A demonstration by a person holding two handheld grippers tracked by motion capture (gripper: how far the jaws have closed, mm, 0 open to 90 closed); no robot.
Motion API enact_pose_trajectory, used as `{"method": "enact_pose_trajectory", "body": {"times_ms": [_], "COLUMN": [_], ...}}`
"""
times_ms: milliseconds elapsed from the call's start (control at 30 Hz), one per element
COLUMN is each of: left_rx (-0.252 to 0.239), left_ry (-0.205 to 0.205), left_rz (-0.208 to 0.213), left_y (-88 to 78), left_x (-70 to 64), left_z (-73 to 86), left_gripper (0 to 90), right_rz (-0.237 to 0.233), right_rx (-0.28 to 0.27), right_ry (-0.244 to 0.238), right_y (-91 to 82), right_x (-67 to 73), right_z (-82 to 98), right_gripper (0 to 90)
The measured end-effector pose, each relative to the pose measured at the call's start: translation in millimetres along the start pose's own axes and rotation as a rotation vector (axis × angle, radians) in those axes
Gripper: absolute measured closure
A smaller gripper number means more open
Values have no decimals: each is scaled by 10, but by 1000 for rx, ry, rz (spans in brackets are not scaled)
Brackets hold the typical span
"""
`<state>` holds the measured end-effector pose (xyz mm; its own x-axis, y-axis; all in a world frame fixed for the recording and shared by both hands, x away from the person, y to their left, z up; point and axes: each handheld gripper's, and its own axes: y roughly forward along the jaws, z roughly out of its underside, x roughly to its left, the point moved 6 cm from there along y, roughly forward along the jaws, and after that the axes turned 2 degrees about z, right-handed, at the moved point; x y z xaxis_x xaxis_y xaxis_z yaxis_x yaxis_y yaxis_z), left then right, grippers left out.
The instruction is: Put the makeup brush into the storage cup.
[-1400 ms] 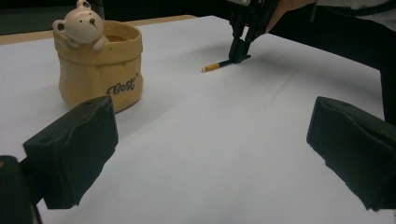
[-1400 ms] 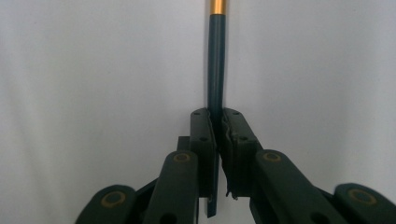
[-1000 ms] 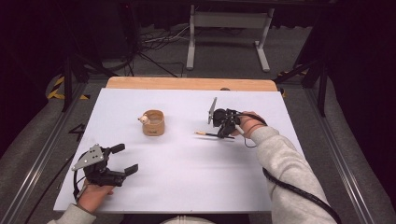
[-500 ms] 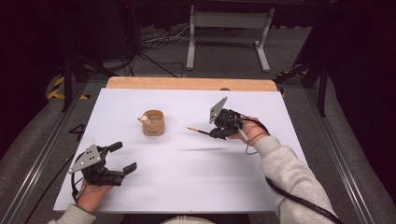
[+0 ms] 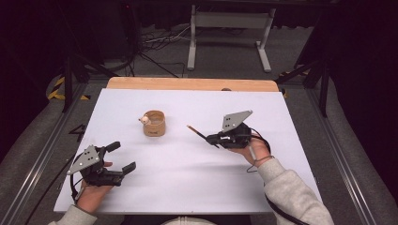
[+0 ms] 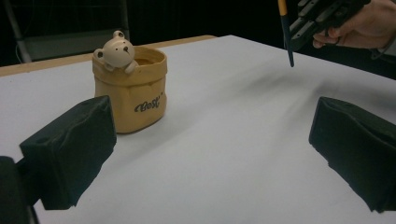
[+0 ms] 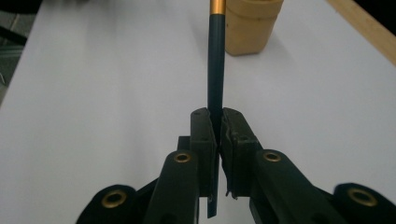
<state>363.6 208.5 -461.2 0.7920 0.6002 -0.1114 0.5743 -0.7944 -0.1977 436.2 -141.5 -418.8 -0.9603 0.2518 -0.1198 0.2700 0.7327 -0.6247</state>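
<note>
While the right hand-held gripper (image 5: 213, 138) stays clamped on the pencil (image 7: 215, 79) near its lower end, the long shaft could twist or slip in that narrow pinch, or its tip could knock the pot (image 5: 154, 123) over (it looks light). Since a second ago the pencil has lifted off the table (image 5: 187, 187) and swung toward the pot. The left hand-held gripper (image 5: 123, 158) rests with jaws apart, empty.

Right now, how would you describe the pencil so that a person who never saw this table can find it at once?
Start at the white table, then find the right gripper right of the tan pot. The pencil is the thin dark stick clamped between its jaws, lifted off the table and pointing toward the pot. Its gold band marks it: the only long, slim thing here.
</note>
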Motion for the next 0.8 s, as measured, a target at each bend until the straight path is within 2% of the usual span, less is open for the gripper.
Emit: {"method": "enact_pose_trajectory", "body": {"times_ms": [133, 300, 400, 500, 533, 600, 700, 800], "left_rx": [-7, -11, -9, -2, 2, -7, -2, -4], "left_ry": [8, -6, -1, -2, -1, -3, -7, -3], "left_rz": [12, 20, 27, 31, 33, 32, 41, 46], "left_y": [1, -6, -1, 0, -2, 3, 8, 13], "left_x": [-8, -15, -18, -24, -23, -23, -23, -34], "left_z": [-5, -11, -11, -10, -10, -12, -8, -13], "left_gripper": [33, 37, 39, 40, 40, 40, 40, 41], "right_rz": [5, 12, 11, 16, 18, 17, 10, 16], "right_rx": [-102, -191, -266, -312, -343, -357, -449, -495], "right_ry": [22, 12, 12, 15, 21, 26, 59, 76], "right_y": [-45, -53, -53, -29, -11, -3, 50, 108], "right_x": [112, 262, 328, 381, 406, 417, 449, 478], "right_z": [4, -1, -18, -20, -22, -23, -26, -32], "right_gripper": [841, 840, 840, 840, 840, 840, 840, 840]}}
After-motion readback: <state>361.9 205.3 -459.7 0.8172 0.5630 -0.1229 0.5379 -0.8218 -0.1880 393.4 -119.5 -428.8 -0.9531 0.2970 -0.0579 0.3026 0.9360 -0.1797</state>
